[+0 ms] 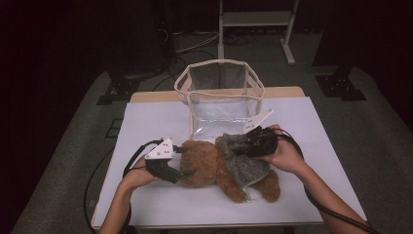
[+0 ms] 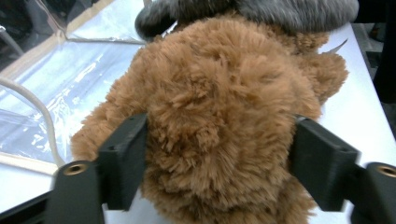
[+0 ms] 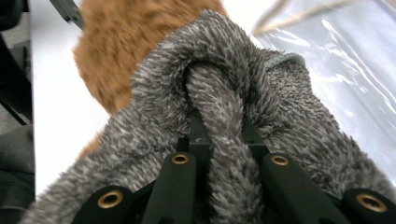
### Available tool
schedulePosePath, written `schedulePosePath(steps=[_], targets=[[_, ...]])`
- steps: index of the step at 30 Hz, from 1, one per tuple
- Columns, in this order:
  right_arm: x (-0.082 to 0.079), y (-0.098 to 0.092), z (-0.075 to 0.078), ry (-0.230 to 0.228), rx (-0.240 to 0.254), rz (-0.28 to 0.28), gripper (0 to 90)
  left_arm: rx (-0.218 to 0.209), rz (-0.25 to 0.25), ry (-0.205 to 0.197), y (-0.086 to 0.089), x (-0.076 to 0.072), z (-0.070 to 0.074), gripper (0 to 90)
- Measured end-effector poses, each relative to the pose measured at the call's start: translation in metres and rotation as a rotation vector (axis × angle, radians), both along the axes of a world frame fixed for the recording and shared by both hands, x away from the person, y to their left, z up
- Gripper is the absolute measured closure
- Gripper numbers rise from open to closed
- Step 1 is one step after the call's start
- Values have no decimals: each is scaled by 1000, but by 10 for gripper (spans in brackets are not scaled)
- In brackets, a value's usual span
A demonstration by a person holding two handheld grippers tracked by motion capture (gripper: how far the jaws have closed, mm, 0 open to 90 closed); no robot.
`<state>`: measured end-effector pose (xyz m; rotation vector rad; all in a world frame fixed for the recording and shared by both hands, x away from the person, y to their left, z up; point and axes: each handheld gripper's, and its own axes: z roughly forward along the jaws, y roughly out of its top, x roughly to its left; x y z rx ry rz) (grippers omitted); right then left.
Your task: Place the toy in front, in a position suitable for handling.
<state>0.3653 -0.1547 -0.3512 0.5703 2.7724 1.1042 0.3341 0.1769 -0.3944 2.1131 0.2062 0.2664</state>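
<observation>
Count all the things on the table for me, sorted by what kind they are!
Brown teddy bear: 1
Grey fuzzy sweater on the bear: 1
Clear plastic bag with cream trim: 1
Grippers: 2, the left gripper around the bear's head and the right gripper pinching the sweater
Total: 5

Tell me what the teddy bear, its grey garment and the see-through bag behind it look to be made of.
Teddy bear: brown plush, probably synthetic; long curly pile, matte.
Grey garment: fuzzy knit or fleece, speckled grey and white; short shaggy fibres, matte.
Bag: clear soft plastic, likely vinyl; glossy glare and wrinkles, with a beige trim at the rim that looks like fabric.
</observation>
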Motion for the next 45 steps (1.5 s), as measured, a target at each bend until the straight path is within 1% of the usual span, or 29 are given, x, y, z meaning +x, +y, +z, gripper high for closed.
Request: schedulePosePath(steps=[1, 3, 5, 6, 8, 9, 11, 12, 13, 15, 16, 18, 19, 20, 22, 23, 25, 27, 28, 30, 32, 33, 35, 36, 37, 40, 43, 44, 45], targets=[[1, -5, 1, -3, -10, -15, 799, -3, -1, 2, 0, 0, -1, 318], [1, -7, 5, 14, 1, -27, 799, -12, 5, 3, -2, 2, -5, 350], [0, -1, 10, 2, 13, -9, 799, -19, 7, 2, -4, 3, -5, 370], [0, 7, 14, 2, 22, 12, 799, -19, 12, -5, -6, 3, -5, 377], [0, 23, 17, -8, 33, 47, 799, -24, 8, -3, -11, 2, -6, 382], [1, 35, 17, -6, 37, 66, 798, -24, 4, -7, -13, 2, -7, 383], [5, 52, 16, -8, 31, 92, 798, -20, 3, -9, -15, 2, -7, 379], [6, 57, 15, -8, 28, 98, 797, -20, 3, -9, -15, 2, -7, 373], [8, 61, 12, -4, 19, 105, 797, -9, 7, -7, -13, 1, -6, 355], [8, 60, 6, 8, 11, 99, 797, -9, 9, -13, -9, 1, -3, 325], [9, 56, 3, 0, -3, 99, 797, -12, 8, -21, -6, 0, -1, 320], [8, 45, -1, 12, 2, 84, 797, -26, 14, -28, -4, 0, 4, 326], [7, 40, -1, 18, 2, 76, 797, -31, 16, -25, -4, 0, 6, 339], [5, 35, 0, 15, 0, 72, 797, -29, 8, -24, -4, 0, 7, 383], [1, 32, 4, 27, -2, 67, 797, -24, 6, -14, -6, 0, 5, 452], [0, 32, 6, 14, -7, 78, 797, -22, 3, -6, -8, 0, 3, 458], [1, 39, 13, 17, 5, 83, 797, -23, 0, -4, -10, 0, 1, 464], [4, 48, 17, 2, 15, 88, 796, -15, -9, -6, -10, -2, 0, 473], [7, 55, 19, 10, 23, 95, 796, -10, -13, -4, -10, -3, 0, 476], [12, 64, 18, 12, 24, 103, 796, 0, -23, -6, -10, -5, -1, 476], [17, 71, 13, 32, 3, 98, 796, 7, -20, -6, -8, -6, 1, 463], [17, 71, 8, 41, -6, 99, 796, 10, -13, -10, -6, -5, 4, 453], [14, 65, 1, 55, -10, 96, 796, -6, -3, -21, -1, -5, 9, 449], [12, 61, 0, 67, -3, 93, 796, -22, -4, -12, -1, -5, 9, 450], [9, 55, -1, 75, 0, 101, 796, -15, -11, -7, -1, -5, 8, 459], [3, 50, 1, 88, -2, 108, 796, 2, -39, 22, -9, -6, 2, 489], [7, 57, 7, 84, -4, 106, 795, 19, -43, 16, -10, -8, 1, 494], [9, 61, 8, 85, 2, 108, 795, 20, -45, 17, -11, -9, 1, 494], [12, 66, 9, 94, 8, 114, 795, 30, -52, 9, -11, -9, 1, 495]])
